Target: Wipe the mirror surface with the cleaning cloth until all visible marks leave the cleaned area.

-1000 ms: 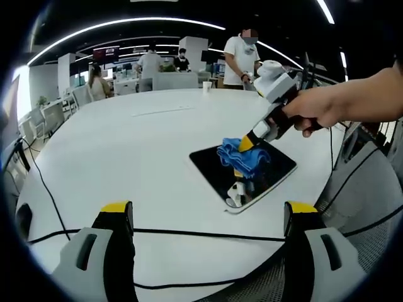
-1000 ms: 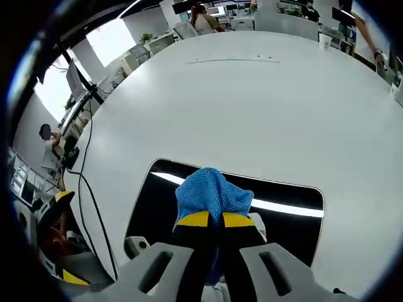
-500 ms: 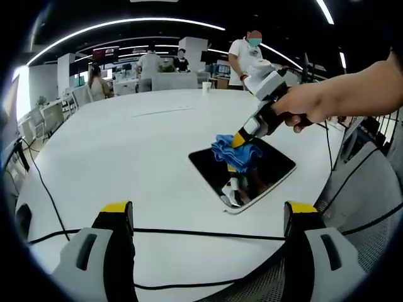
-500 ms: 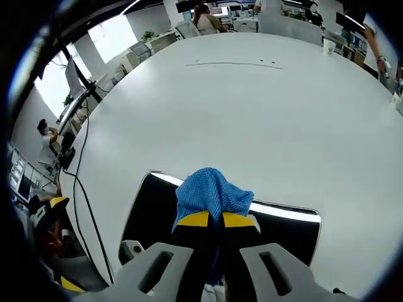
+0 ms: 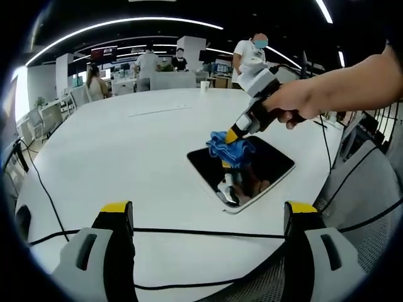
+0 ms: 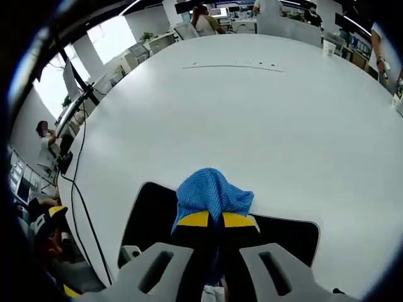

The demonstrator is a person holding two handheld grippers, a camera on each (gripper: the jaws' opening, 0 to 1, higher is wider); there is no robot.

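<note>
Table: a wide white table carries the mirror, which lies flat near the edge closest to the person, with a black cable running across the table between the mirror and the left tongs.
Mirror: a dark rectangular pane with rounded corners; in the right gripper view its glass reaches out on both sides of the cloth, and I cannot tell from here whether marks remain on it.
Cloth: the blue cleaning cloth is bunched at the tip of the right tongs and sits on the mirror at its far edge, in the left gripper view at the upper left part of the glass.
Risk, overrun: the cloth is at the glass border, so a longer stroke would likely run onto the table and leave the rest unwiped.
Risk, slide: the mirror lies loose near the table edge, so a hard push could shift it.
Risk, cloth: a small pinch holds a loose bundle, which might drag free.
Hand: the person's hand grips the handle, forearm coming in from the right, tool slanting down to the glass.
Right tongs: the right tongs are clamped on the cloth.
Left tongs: the left tongs stand wide apart, holding nothing, low and well back from the mirror.
</note>
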